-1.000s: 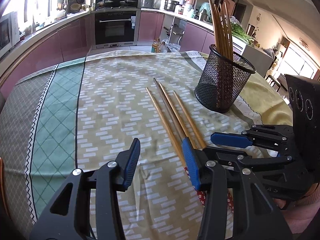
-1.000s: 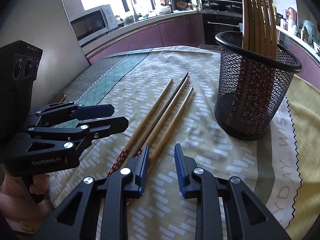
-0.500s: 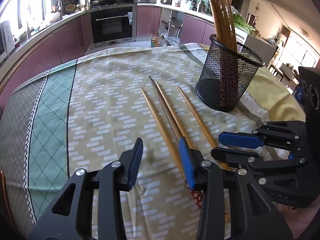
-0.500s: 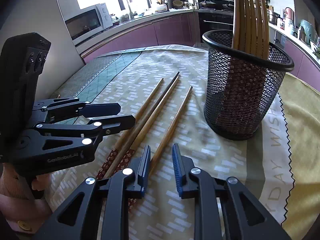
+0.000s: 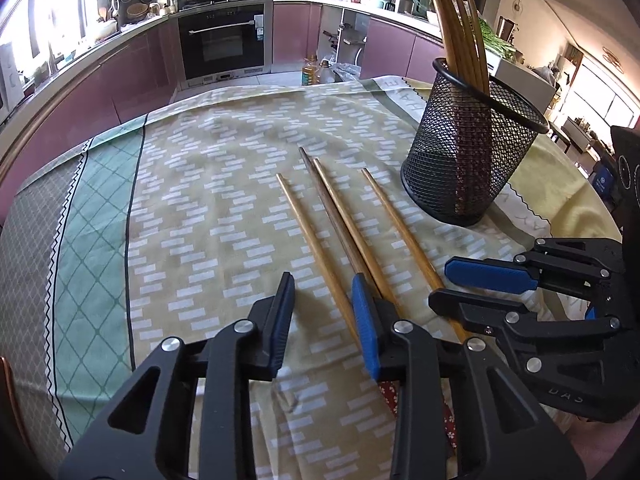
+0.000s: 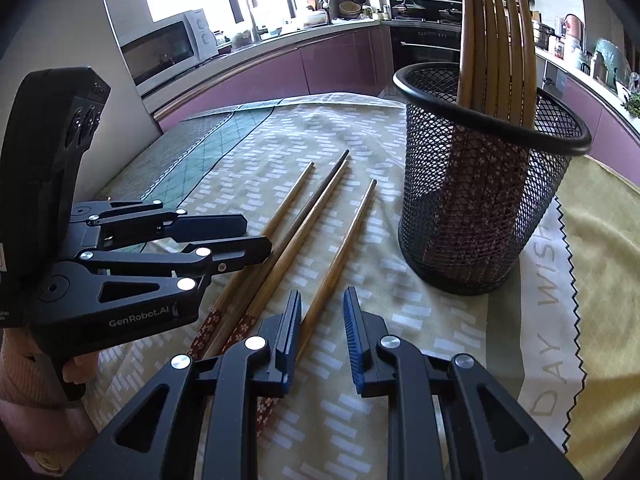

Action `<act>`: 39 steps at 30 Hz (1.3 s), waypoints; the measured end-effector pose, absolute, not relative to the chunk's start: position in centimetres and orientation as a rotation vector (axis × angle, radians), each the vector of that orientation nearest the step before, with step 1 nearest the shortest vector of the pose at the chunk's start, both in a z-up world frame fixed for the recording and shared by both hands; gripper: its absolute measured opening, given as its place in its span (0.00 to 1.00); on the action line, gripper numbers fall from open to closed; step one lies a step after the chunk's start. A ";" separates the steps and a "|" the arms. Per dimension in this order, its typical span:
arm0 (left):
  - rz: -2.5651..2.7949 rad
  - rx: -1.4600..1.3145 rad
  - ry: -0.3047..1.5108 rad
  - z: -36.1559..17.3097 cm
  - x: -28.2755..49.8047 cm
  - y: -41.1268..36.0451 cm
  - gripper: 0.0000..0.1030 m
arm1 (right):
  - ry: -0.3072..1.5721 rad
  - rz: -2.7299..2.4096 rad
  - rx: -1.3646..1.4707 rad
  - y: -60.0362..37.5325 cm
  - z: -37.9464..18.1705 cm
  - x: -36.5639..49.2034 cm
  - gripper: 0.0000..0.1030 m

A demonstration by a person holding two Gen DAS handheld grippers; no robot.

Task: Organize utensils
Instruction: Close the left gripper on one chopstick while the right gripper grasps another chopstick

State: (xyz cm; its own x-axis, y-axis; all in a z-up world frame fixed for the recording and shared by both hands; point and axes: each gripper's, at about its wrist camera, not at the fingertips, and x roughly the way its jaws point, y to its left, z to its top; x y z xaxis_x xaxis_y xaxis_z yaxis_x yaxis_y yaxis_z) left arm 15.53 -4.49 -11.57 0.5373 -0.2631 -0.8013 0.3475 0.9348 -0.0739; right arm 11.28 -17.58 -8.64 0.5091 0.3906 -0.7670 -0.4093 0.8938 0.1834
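Observation:
Several wooden chopsticks (image 5: 348,220) (image 6: 296,236) lie side by side on the patterned tablecloth, their red flowered ends toward me. My left gripper (image 5: 323,320) (image 6: 258,236) hangs low over them; its jaws are closing with the leftmost chopstick (image 5: 320,252) in the gap, close to the right pad, and nothing is pinched. My right gripper (image 6: 322,320) (image 5: 440,286) stands narrowly open by the rightmost chopstick (image 6: 340,248), which runs under its left finger. A black mesh cup (image 5: 468,160) (image 6: 480,200) behind holds more chopsticks upright.
The tablecloth (image 5: 200,220) has a green diamond band on the left and a yellow part by the cup. A person's hand (image 6: 80,364) grips the left gripper's handle. Purple kitchen cabinets and an oven (image 5: 222,40) stand beyond the table's far edge.
My left gripper has slid toward the chopsticks and sunk a little, and its jaws have narrowed around the leftmost one. The right gripper's gap shrank slightly; it has barely moved.

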 end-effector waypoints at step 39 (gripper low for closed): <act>-0.434 0.028 0.979 -11.6 13.9 -3.9 0.12 | 0.952 0.559 0.051 -16.9 -8.9 12.2 0.08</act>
State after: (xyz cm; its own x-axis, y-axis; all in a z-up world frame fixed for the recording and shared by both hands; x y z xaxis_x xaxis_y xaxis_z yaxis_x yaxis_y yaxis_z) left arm 13.92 -3.86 -11.58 0.4798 -0.3432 -0.8075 0.3680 0.9142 -0.1699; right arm 12.19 -16.93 -8.93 0.4496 0.4743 -0.7569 -0.4300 0.8576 0.2820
